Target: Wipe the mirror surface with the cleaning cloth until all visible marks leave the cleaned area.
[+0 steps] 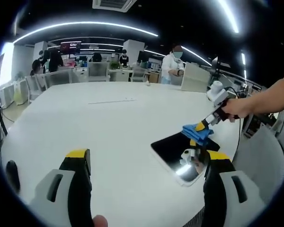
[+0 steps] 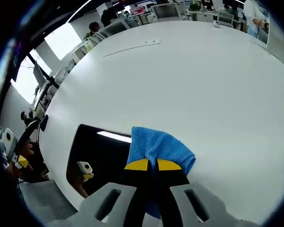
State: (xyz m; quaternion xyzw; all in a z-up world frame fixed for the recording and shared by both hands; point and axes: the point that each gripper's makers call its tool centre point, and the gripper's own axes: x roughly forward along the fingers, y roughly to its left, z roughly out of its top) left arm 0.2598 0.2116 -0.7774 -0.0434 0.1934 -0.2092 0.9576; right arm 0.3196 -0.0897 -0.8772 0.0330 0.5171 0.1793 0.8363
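Two grippers are working: my right gripper (image 2: 154,165) is clamping the blue cloth (image 2: 158,146) just ahead of its jaws, pressing it at the mirror's (image 2: 99,156) edge, while my left gripper (image 1: 146,163) is hanging wide apart, empty, the mirror lying ahead to its right. Wiping is underway, I judge; next I should be sweeping across the dark glass. Beyond, a white table (image 1: 99,123) is stretching into an office.

Open office, large white table (image 1: 109,123), ceiling light strips (image 1: 85,28), distant desks (image 1: 99,71)
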